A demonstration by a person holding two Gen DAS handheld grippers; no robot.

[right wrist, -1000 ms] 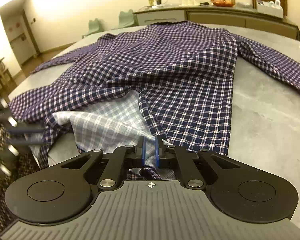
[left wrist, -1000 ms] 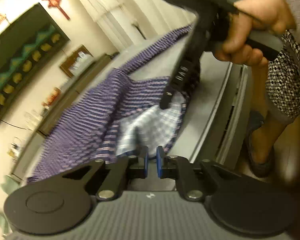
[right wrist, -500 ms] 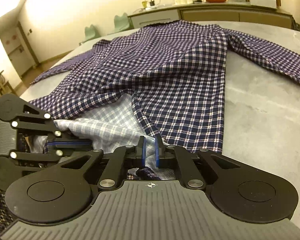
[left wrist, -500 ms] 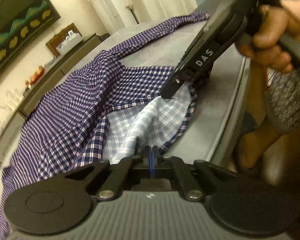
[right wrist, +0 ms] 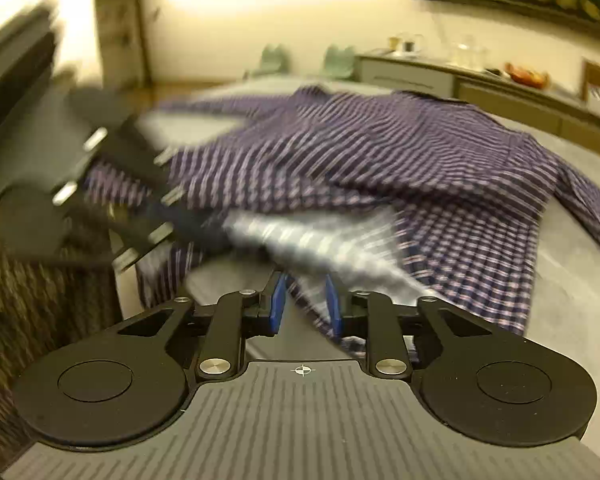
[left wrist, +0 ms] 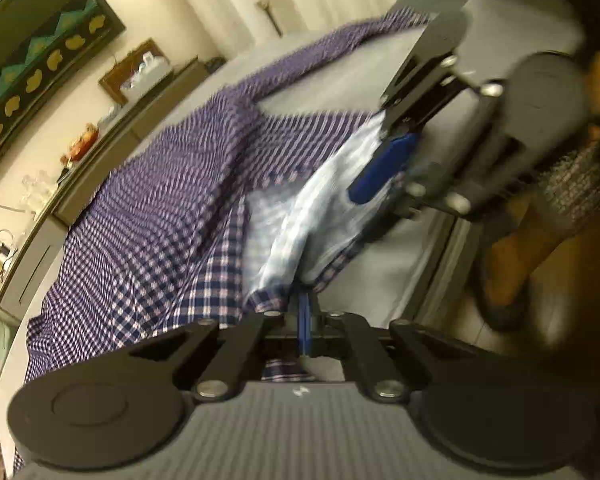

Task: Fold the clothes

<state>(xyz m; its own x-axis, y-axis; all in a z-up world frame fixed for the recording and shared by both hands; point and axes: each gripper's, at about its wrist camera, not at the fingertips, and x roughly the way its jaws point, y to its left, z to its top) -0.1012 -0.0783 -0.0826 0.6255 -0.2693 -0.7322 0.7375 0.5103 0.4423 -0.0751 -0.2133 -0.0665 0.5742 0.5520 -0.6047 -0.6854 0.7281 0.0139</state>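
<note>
Fingers of the right gripper were pinched on the hem half a second ago; now they stand apart, letting go. The left gripper stays clamped on the checked shirt, which lies spread on the grey table. Folding looks mid-way. A sideboard sits at two o'clock; nothing blocks.

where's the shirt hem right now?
The shirt hem sits at the near table edge, pinched in the shut left gripper at bottom centre of the left wrist view; the right gripper is open just beside it.
</note>
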